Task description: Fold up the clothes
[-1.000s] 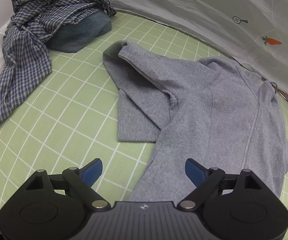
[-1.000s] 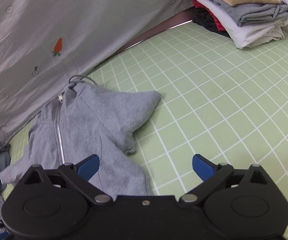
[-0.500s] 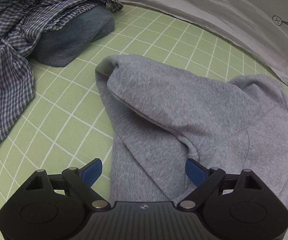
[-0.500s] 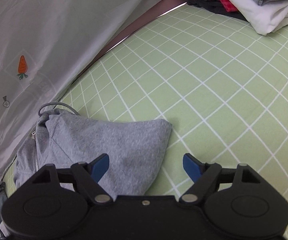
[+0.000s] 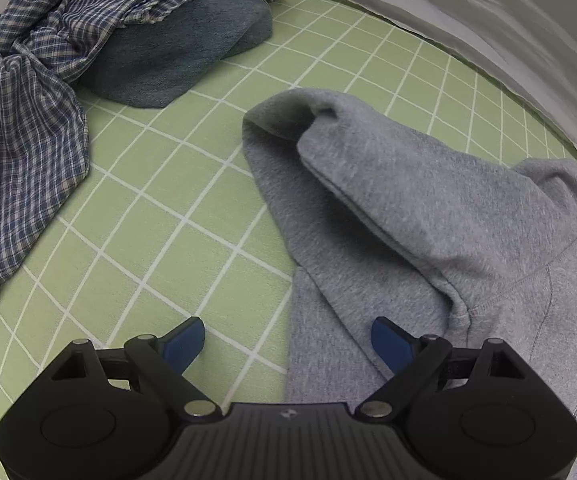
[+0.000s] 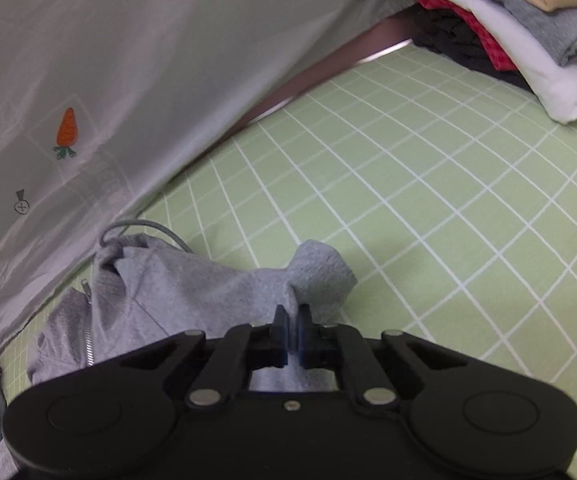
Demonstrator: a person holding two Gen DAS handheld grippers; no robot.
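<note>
A grey zip hoodie (image 5: pixel 428 216) lies spread on the green grid mat (image 5: pixel 160 216), one sleeve folded across its body. My left gripper (image 5: pixel 288 340) is open, low over the hoodie's left edge, its right finger over the fabric and its left finger over the mat. In the right wrist view, my right gripper (image 6: pixel 293 336) is shut on the hoodie's sleeve (image 6: pixel 320 276), pinching the fabric near its cuff end. The zipper (image 6: pixel 88 344) and drawstring (image 6: pixel 144 226) show to the left.
A crumpled plaid shirt (image 5: pixel 32 112) and a blue denim garment (image 5: pixel 184 52) lie at the mat's far left. A stack of folded clothes (image 6: pixel 528 28) stands at the far right. A grey sheet with a carrot print (image 6: pixel 66 132) borders the mat's back edge.
My right gripper moved down onto the sleeve end and closed on it. My left gripper moved forward and lower along the hoodie's left edge, staying open.
</note>
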